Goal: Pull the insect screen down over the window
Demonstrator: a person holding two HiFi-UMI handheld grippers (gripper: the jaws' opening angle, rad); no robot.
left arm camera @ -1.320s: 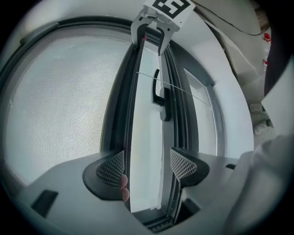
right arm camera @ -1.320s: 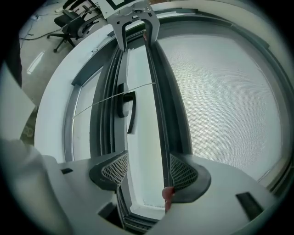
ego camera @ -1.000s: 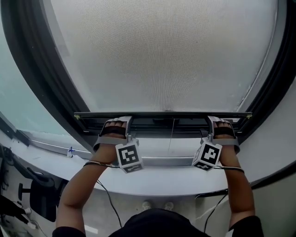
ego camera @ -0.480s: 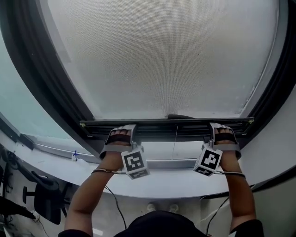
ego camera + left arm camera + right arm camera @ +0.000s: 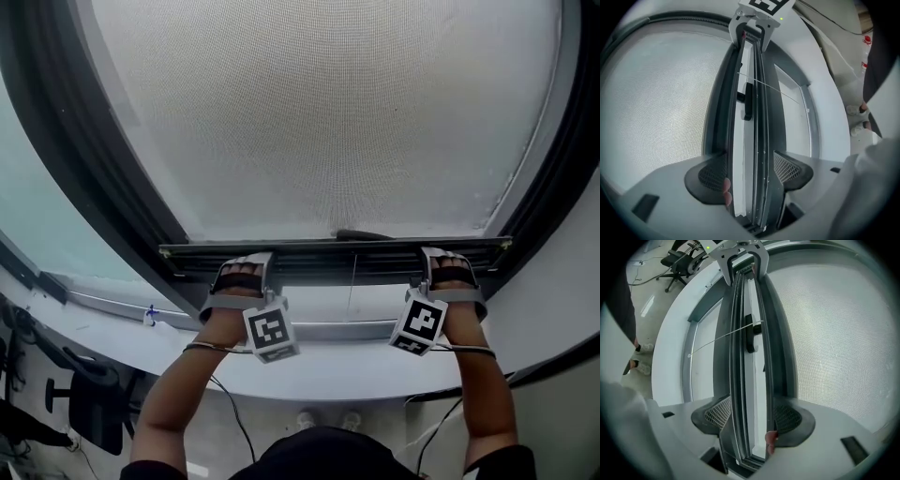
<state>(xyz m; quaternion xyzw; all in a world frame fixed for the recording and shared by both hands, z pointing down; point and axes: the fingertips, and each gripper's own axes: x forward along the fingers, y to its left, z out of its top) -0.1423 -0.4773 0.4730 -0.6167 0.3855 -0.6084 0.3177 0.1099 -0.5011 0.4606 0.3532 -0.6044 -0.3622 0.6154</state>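
The grey mesh insect screen (image 5: 328, 122) covers most of the window. Its black bottom bar (image 5: 337, 251) runs level just above the sill. My left gripper (image 5: 246, 266) is shut on the bar's left part and my right gripper (image 5: 448, 264) on its right part. In the left gripper view the bar (image 5: 754, 117) passes straight between the meshed pads (image 5: 788, 168) of the left gripper (image 5: 750, 172). The right gripper view shows the bar (image 5: 740, 357) clamped the same way in the right gripper (image 5: 751, 417). A small black handle (image 5: 750, 333) and a thin pull cord (image 5: 352, 281) sit at the bar's middle.
The dark window frame (image 5: 89, 178) curves down both sides of the screen. A white sill (image 5: 319, 367) lies below the bar. An office chair (image 5: 84, 412) stands on the floor at lower left, and cables (image 5: 225, 403) hang from the grippers.
Both grippers and the bottom bar have come down a little toward the sill since a second ago. More mesh shows above the bar. Little moved in the last half second.
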